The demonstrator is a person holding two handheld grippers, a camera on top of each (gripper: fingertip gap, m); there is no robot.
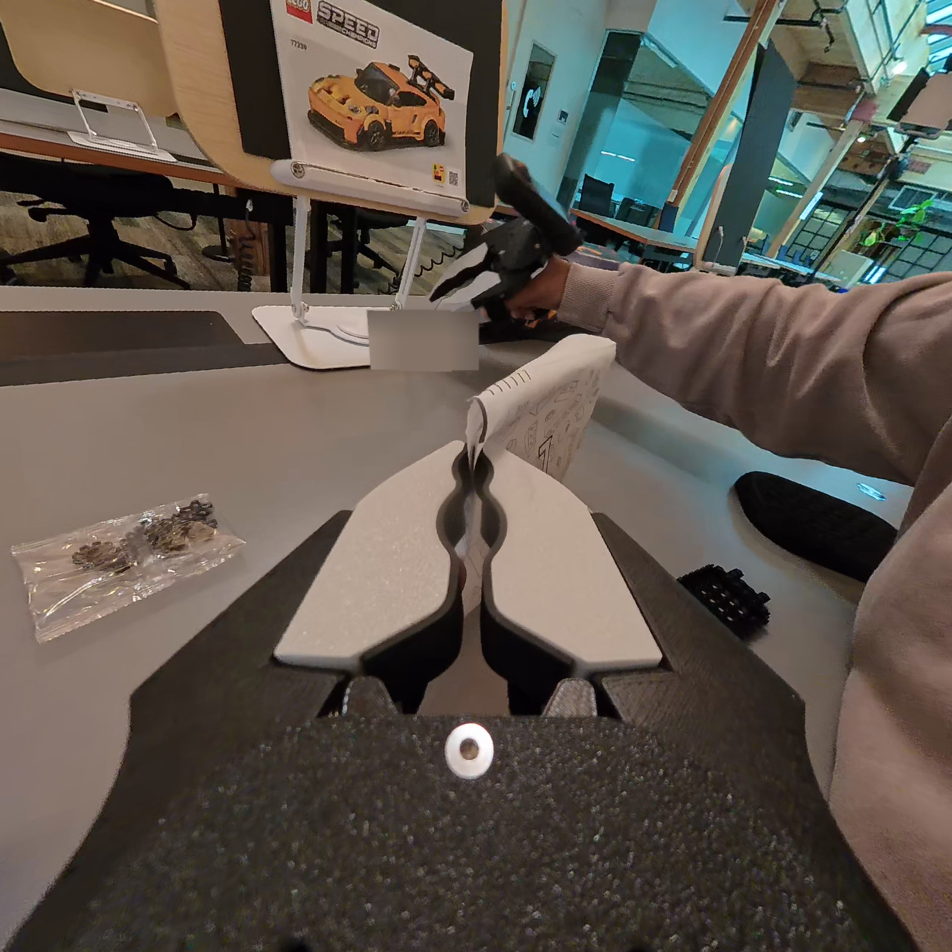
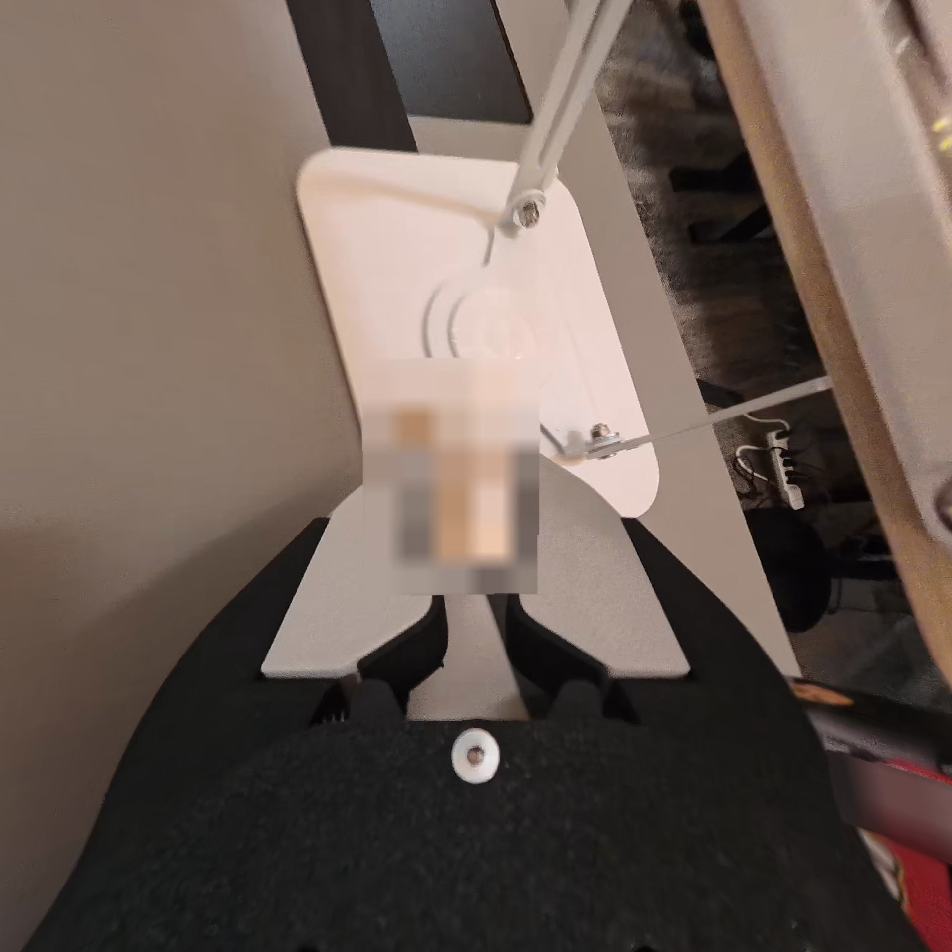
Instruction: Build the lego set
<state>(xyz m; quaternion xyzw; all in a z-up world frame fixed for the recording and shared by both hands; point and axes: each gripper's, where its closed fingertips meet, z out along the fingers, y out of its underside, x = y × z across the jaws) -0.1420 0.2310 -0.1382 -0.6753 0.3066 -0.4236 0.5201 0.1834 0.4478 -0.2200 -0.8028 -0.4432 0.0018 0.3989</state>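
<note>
Left gripper [image 1: 471,466]: jaws closed on a white paper parts bag [image 1: 546,412], pinched at its edge, the bag rising past the fingertips.
Loose parts: clear packet of small dark pieces [image 1: 123,556] to the left on the grey table [image 1: 257,438]; black brick assembly [image 1: 726,600] to the right, partly cut off by a sleeve.
Right gripper [image 2: 463,515]: far side, over the white stand base [image 2: 412,268]; its fingertips are masked, so grip cannot be told.
Beyond: instruction booklet [image 1: 376,98] propped on the stand.
</note>
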